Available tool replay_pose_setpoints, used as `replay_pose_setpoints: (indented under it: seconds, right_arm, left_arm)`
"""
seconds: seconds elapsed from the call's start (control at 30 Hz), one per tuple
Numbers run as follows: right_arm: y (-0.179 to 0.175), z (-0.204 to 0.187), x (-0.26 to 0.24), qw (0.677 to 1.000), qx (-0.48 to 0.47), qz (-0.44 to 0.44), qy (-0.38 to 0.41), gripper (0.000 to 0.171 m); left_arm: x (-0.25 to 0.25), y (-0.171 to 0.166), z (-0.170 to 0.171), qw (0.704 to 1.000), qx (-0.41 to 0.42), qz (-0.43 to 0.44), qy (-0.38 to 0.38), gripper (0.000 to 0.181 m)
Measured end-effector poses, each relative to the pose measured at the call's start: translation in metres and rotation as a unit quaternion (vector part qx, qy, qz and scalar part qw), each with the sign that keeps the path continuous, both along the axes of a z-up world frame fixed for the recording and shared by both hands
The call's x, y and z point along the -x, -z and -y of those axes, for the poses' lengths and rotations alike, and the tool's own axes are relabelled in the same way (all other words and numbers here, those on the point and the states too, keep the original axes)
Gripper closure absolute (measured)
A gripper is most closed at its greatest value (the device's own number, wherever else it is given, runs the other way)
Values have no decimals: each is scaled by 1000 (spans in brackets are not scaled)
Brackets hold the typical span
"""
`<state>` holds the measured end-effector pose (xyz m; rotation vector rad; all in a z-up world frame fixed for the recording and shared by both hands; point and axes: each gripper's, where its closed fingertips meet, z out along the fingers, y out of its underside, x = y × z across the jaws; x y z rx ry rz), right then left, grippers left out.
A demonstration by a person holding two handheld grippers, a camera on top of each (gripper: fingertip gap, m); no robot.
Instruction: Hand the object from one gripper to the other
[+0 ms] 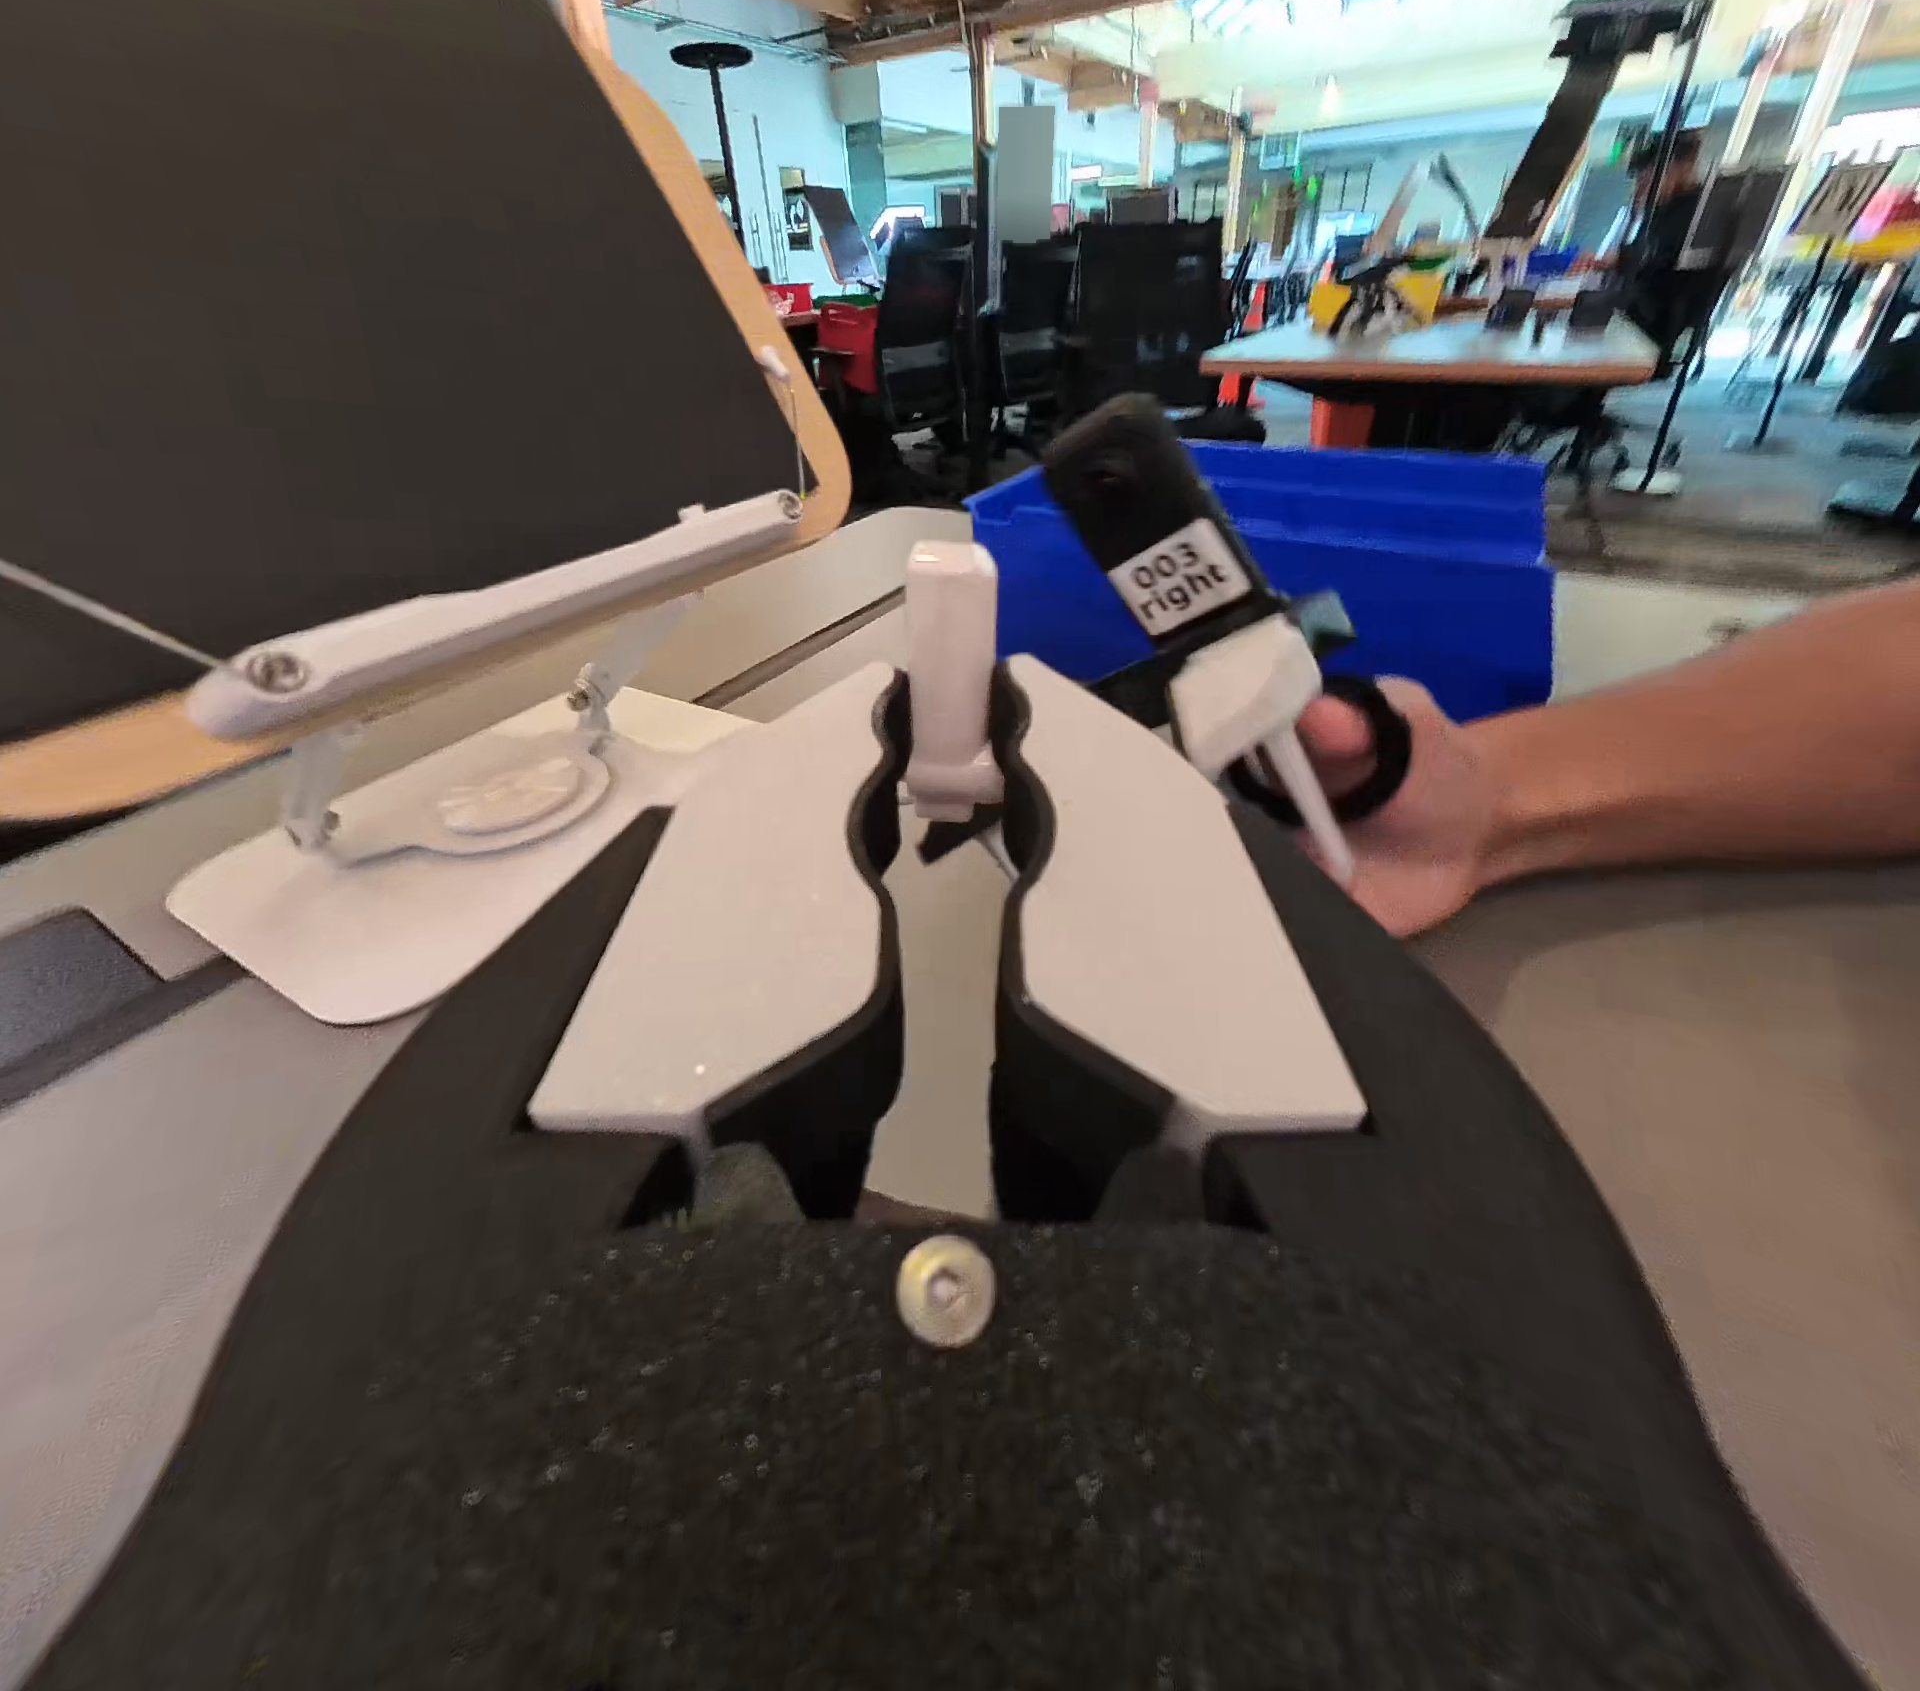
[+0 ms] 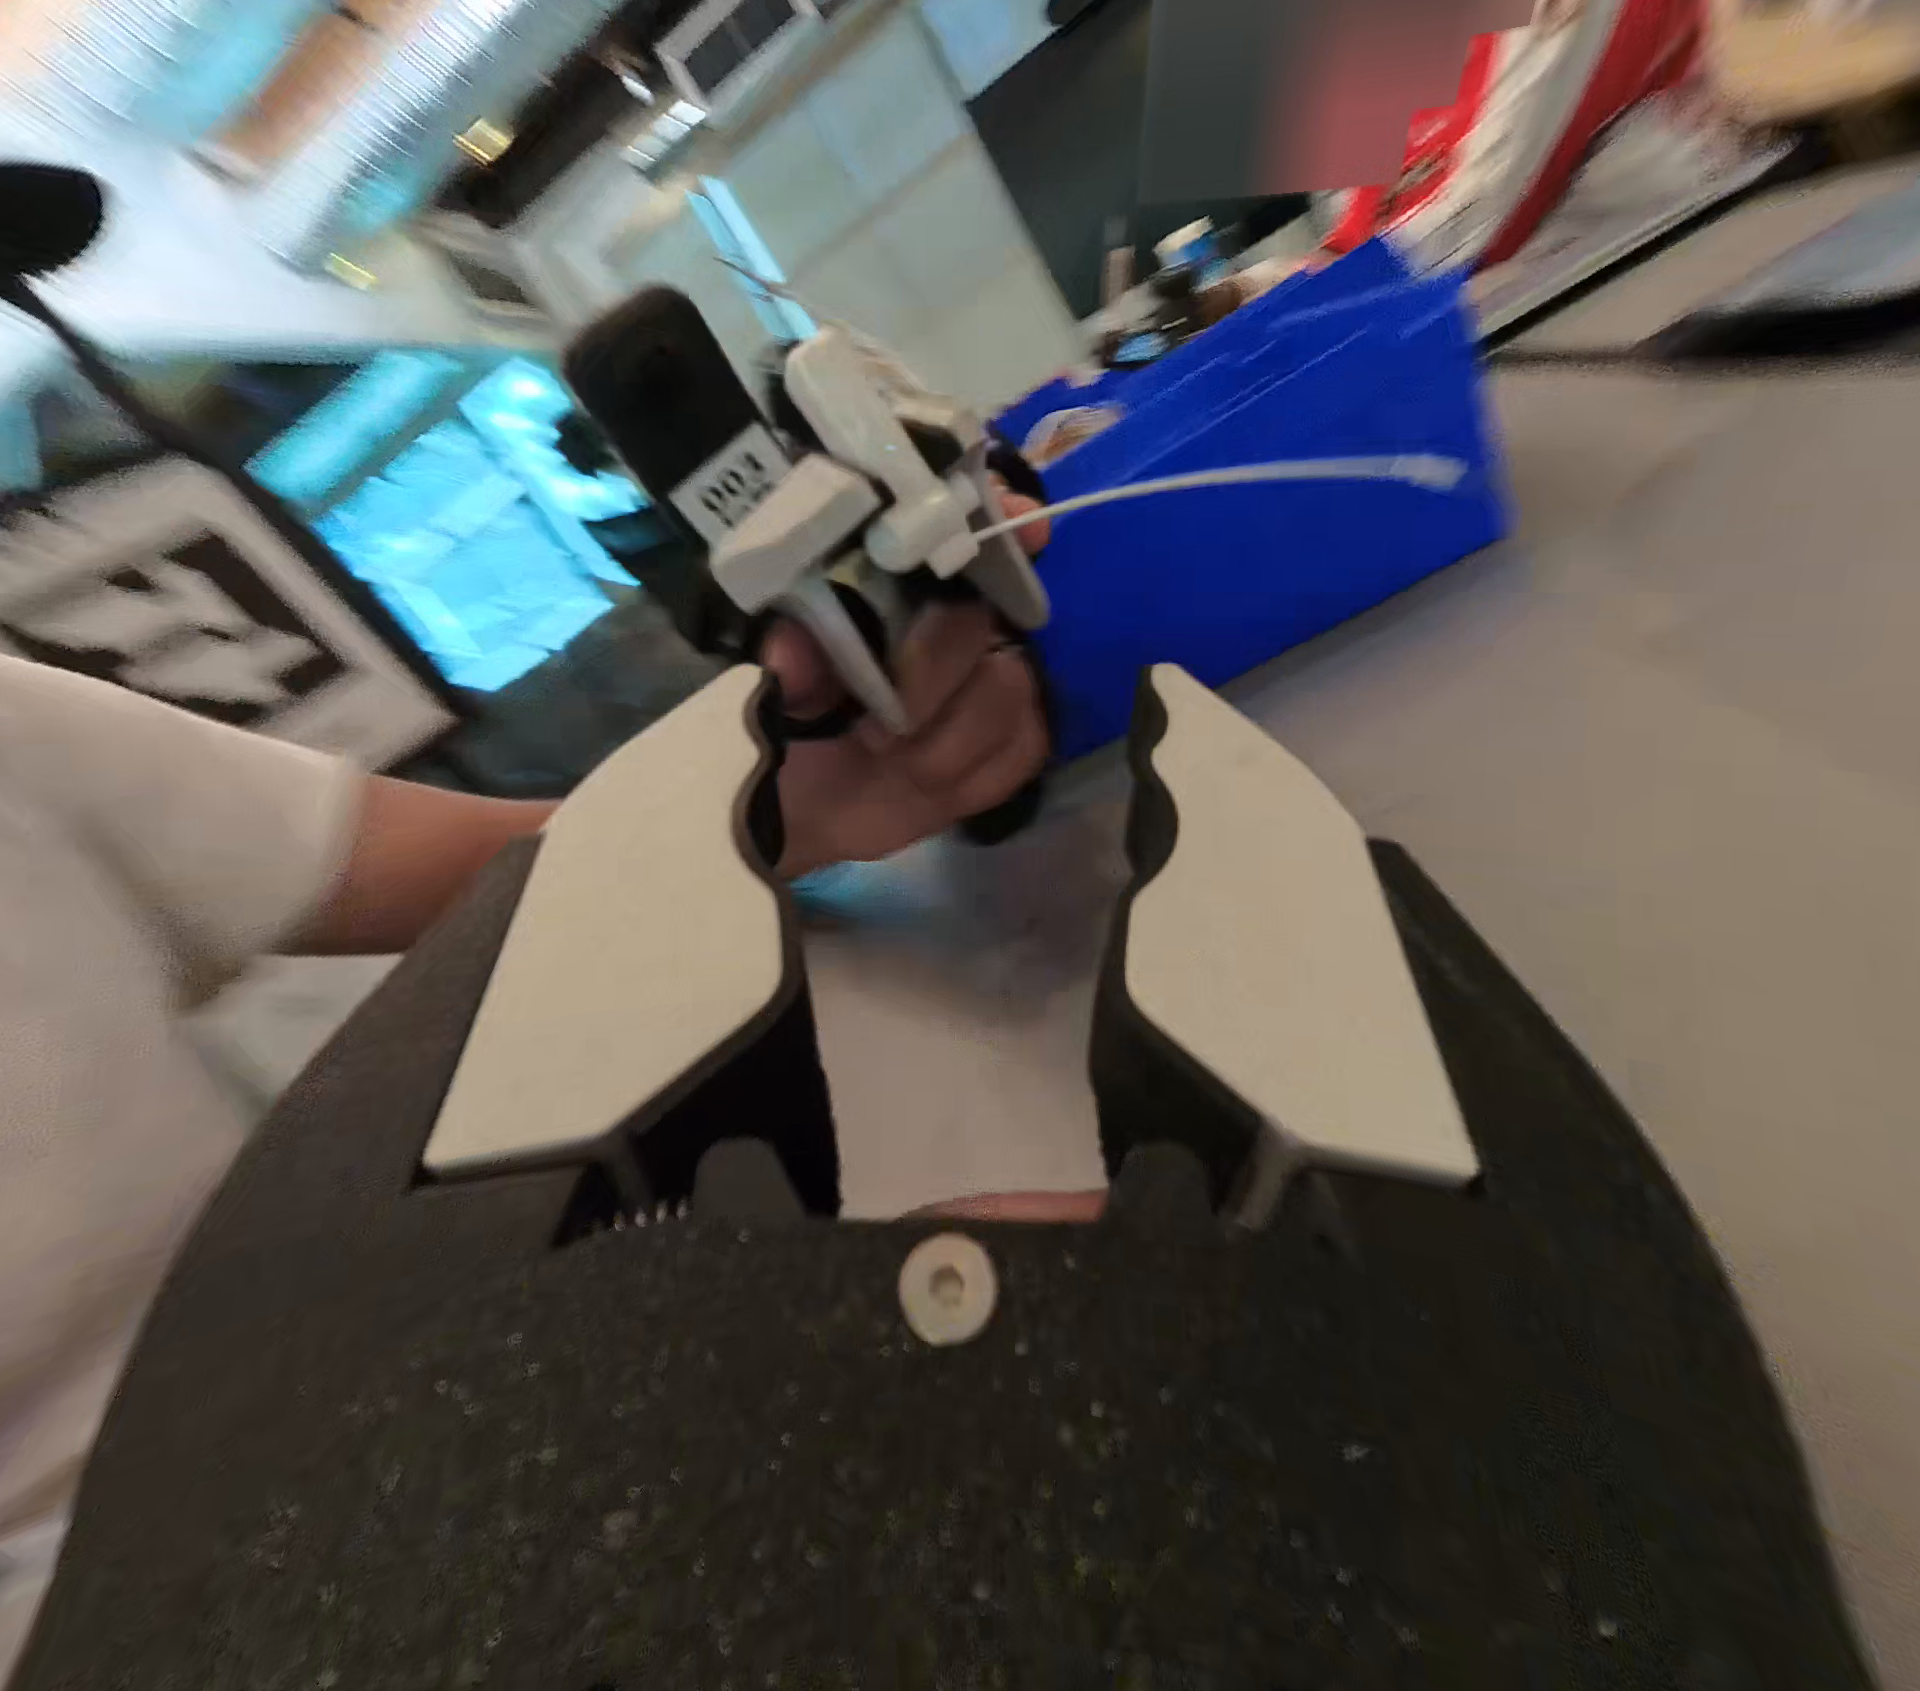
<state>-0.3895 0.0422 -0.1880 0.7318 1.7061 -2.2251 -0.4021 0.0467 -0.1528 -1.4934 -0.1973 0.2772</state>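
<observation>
White sticker [image 1: 1177,592] with dark print on black camera [image 1: 1117,488], left wrist view: sharp, readable. Similar sticker [image 2: 732,490] on black camera [image 2: 657,394], right wrist view: smeared, unreadable. Bold black-and-white pattern on board [image 2: 197,613], far left: blurred. Print on red-and-white boxes [image 2: 1455,114], upper right: unreadable.

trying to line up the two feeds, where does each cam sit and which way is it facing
Left wrist view: sits on the left gripper, looking along its fingers, shut on a white object; beyond, the right gripper and hand.
Right wrist view: sits on the open right gripper, facing the left gripper, its hand and a sleeve.
Shared: the blue bin and grey table; the cameras roughly face each other.
</observation>
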Motion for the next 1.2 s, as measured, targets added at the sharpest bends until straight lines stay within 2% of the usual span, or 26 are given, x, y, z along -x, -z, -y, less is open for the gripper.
replay_pose_setpoints:
  seconds: [0.07, 0.13, 0.23, 0.3, 0.37, 0.4, 0.43, 0.5, 0.57, 0.67, 0.77, 0.8, 0.87, 0.93, 1.0, 1.03, 1.13, 1.2]
  right_arm:
    - [2, -3, 10, 986, -78, -102, 108, 98]
    - [0, -6, 13, 947, -156, -204, 194, 103]
    - [-3, -8, 11, 865, -257, -325, 282, 113]
    - [-11, -14, 13, 796, -302, -383, 357, 120]
    - [-25, -18, 7, 720, -316, -452, 421, 137]
    - [-30, -16, 1, 689, -315, -487, 434, 144]
    - [-30, -11, -5, 672, -320, -512, 429, 145]
    - [-24, -2, -9, 670, -334, -518, 413, 140]
    - [-21, 1, -7, 684, -337, -506, 403, 133]
    - [-22, -1, -3, 687, -336, -498, 408, 134]
    - [-24, -4, -4, 671, -335, -511, 420, 142]
    - [-26, -8, -3, 657, -340, -518, 430, 153]
    - [-26, -8, -5, 665, -340, -521, 413, 158]
    - [-26, -10, -4, 679, -345, -510, 401, 158]
    - [-27, -14, -1, 688, -341, -500, 401, 158]
    - [-27, -18, 2, 693, -339, -492, 404, 158]
    - [-25, -34, 15, 710, -345, -457, 409, 158]
    - [-21, -41, 21, 741, -337, -427, 393, 158]
  left_arm:
    - [5, -2, 4, 998, -35, 56, 8, 167]
    - [10, -3, 6, 989, -74, 125, 22, 167]
    - [14, -3, 7, 960, -139, 237, 54, 167]
    - [12, -2, 4, 935, -167, 301, 80, 167]
    - [7, -4, 1, 900, -205, 368, 115, 167]
    - [5, -5, -1, 885, -219, 390, 126, 167]
    - [3, -4, -3, 877, -226, 404, 129, 167]
    - [-1, -2, -7, 869, -234, 414, 138, 167]
    - [-3, -1, -8, 860, -247, 423, 146, 167]
    - [-6, -1, -11, 850, -256, 431, 160, 167]
    - [-15, 1, -18, 850, -246, 433, 173, 167]
    - [-16, 0, -19, 847, -253, 433, 174, 167]
    - [-17, -1, -20, 846, -257, 431, 177, 167]
    - [-18, -1, -21, 862, -238, 410, 179, 167]
    - [-16, 1, -19, 892, -204, 366, 170, 161]
    - [-12, 3, -18, 907, -184, 345, 154, 155]
    - [0, 7, -10, 955, -121, 253, 94, 154]
    - [10, 13, -6, 984, -53, 167, 27, 153]
